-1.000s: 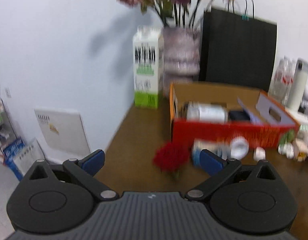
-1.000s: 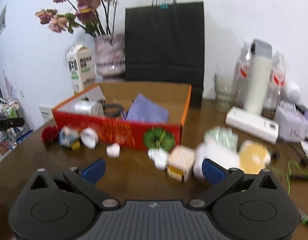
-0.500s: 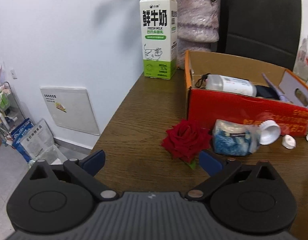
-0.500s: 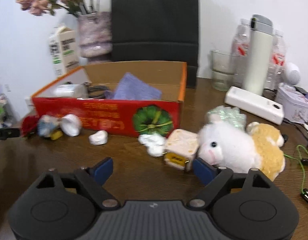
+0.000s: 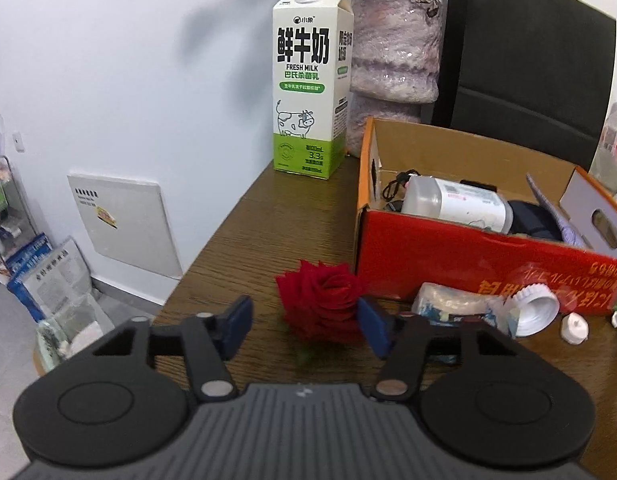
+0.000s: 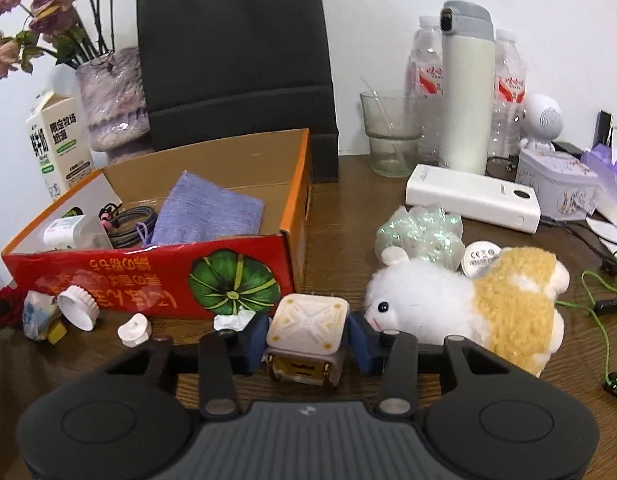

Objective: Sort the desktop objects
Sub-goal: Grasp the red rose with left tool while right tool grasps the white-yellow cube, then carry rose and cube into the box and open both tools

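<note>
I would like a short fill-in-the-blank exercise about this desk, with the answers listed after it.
1. The left claw is closing around a red ____.
2. The right claw is closing on a small cream ____.
3. The lilac cloth lies inside the ____ box.
4. The plush toy lies on the ____.

Answers: rose; cube; cardboard; table

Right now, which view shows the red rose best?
The left wrist view: the rose sits large and sharp, between the closing jaws of the left gripper. In the right wrist view, only a dark red sliver shows at the left edge.
</note>
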Tool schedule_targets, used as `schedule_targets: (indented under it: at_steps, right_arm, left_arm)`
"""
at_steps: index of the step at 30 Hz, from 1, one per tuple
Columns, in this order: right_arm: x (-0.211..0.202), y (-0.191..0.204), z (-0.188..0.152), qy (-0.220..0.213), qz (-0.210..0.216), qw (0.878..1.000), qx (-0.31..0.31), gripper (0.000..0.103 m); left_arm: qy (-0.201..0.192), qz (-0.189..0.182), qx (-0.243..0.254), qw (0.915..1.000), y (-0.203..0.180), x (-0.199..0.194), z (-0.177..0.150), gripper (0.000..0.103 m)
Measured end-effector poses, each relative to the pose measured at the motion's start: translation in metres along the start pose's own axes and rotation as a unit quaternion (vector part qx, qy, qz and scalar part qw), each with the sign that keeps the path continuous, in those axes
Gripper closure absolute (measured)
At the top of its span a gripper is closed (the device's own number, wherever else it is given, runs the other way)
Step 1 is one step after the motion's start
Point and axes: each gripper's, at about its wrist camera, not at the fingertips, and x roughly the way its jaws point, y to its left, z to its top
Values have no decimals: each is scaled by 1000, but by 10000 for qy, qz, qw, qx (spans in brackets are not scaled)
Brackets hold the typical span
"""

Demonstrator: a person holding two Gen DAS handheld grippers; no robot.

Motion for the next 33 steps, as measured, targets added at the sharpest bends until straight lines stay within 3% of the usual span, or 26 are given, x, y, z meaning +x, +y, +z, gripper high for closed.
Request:
schedule_targets:
  at_steps: [5, 18, 33]
  right_arm:
    - [8, -4, -4, 179, 35, 9998, 78, 61]
    - [6, -10, -6, 77, 232, 9996, 161, 62]
    - [-19, -18, -6, -287, 391, 9987, 176, 65]
  left_arm:
    - [-30, -91, -35, 9999, 1, 2, 4, 50]
    - [182, -304, -112, 9993, -2, 21, 2, 63]
    - [-351, -494, 16, 9982, -4, -26, -6, 67]
